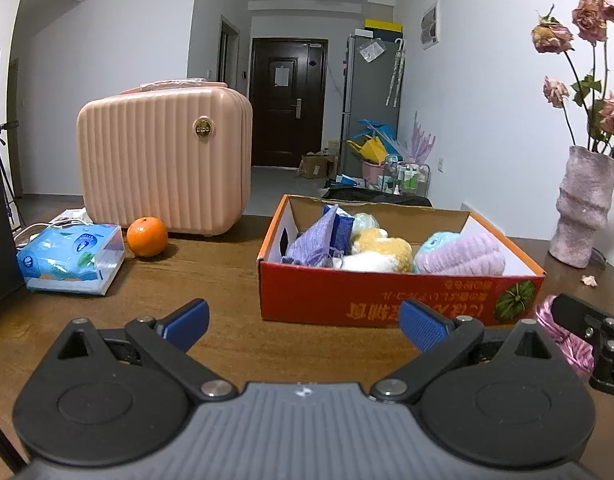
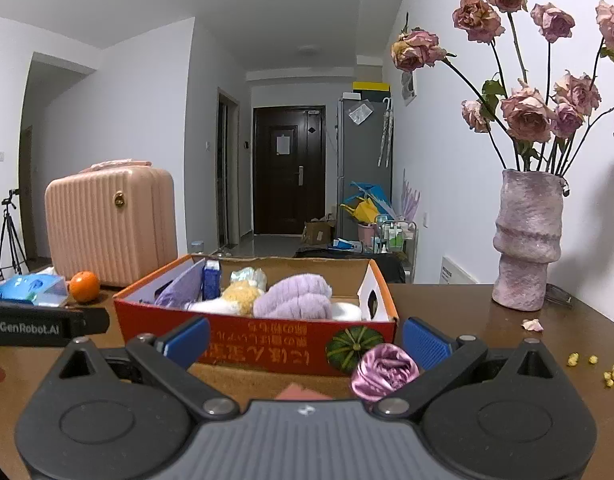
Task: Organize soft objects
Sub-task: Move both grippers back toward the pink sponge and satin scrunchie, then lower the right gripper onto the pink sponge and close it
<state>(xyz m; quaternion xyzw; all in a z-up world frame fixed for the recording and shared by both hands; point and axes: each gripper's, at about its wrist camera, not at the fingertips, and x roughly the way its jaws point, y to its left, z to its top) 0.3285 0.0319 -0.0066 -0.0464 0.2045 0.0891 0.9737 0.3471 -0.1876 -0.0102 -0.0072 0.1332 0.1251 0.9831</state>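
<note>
A red cardboard box [image 1: 387, 300] [image 2: 267, 340] stands on the wooden table and holds soft things: a lilac plush [image 1: 461, 258] [image 2: 295, 296], a yellow and white plush [image 1: 383, 252] [image 2: 237, 298], a purple cloth [image 1: 317, 238] [image 2: 179, 290] and a teal item [image 1: 441, 240]. A shiny pink satin scrunchie [image 2: 383, 370] [image 1: 563, 336] lies on the table in front of the box, between my right gripper's [image 2: 305, 344] open fingers, near the right one. My left gripper [image 1: 303, 324] is open and empty in front of the box's left corner.
A pink hard case [image 1: 163, 160] [image 2: 111, 224], an orange [image 1: 147, 237] [image 2: 84, 286] and a blue tissue pack [image 1: 73, 258] [image 2: 31, 288] sit at the back left. A vase of dried roses [image 1: 583, 208] [image 2: 527, 240] stands at the right, with petals and yellow crumbs [image 2: 613, 374] nearby.
</note>
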